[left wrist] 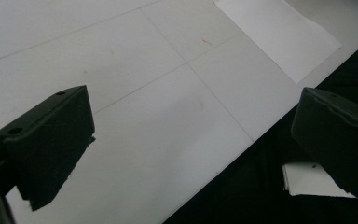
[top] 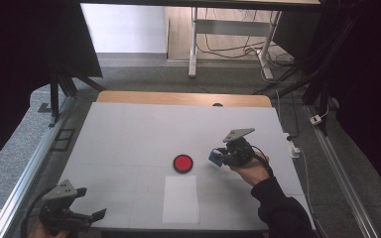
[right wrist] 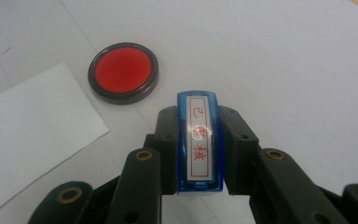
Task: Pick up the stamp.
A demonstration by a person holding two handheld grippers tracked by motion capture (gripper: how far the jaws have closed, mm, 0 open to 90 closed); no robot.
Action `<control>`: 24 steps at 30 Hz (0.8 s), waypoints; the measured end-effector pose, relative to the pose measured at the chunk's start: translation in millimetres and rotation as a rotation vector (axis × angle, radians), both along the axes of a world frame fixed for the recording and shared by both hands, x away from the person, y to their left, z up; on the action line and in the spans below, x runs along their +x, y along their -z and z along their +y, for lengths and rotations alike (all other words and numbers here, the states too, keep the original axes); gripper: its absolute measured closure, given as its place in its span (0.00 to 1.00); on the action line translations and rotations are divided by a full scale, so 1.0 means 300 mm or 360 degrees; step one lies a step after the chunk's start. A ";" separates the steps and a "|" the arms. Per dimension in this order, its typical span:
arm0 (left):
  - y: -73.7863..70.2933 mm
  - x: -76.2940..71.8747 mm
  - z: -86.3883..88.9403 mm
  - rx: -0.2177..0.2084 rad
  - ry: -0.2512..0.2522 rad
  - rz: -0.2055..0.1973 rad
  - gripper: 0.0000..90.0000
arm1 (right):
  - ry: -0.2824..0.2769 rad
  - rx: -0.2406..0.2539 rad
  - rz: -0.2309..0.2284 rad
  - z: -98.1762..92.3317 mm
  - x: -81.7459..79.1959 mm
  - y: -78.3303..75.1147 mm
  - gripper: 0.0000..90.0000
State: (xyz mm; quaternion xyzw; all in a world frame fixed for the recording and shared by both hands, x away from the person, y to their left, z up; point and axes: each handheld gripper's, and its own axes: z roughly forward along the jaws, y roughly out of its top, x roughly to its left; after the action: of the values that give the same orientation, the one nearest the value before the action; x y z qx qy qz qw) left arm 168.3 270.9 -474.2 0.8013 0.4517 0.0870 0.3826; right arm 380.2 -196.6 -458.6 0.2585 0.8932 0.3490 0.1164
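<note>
A blue stamp [right wrist: 199, 142] with a white label and red characters is clamped between the jaws of the right hand-held gripper [right wrist: 199, 140]. In the right gripper view its long axis runs along the jaws, toward 12 o'clock, with the labelled face turned up to the camera and the far end reaching just past the jaw tips. In the high view the stamp [top: 215, 158] is seen as a small blue block at the 9 o'clock side of the right hand-held gripper [top: 221, 156], pointing toward the round red ink pad [top: 183, 163]; its tilt is hard to judge there. The ink pad [right wrist: 123, 72] lies on the table [top: 129, 134] at about 11 o'clock from the stamp, near but apart. A white sheet of paper [top: 180, 198] lies at 6 o'clock from the pad. The left hand-held gripper [top: 92, 216] is held at the table's near left corner, its jaws spread wide with nothing between them.
</note>
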 end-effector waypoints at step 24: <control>0.005 0.010 -0.004 -0.0028 0.0103 0.0034 0.00 | -0.0046 0.0156 -0.0034 0.007 -0.117 -0.071 0.79</control>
State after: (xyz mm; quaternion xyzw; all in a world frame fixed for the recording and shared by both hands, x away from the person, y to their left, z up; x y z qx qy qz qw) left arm 171.1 269.5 -475.7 0.8129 0.4304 0.0619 0.3874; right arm 345.1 -194.6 -437.3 0.2473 0.8774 0.3966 0.1080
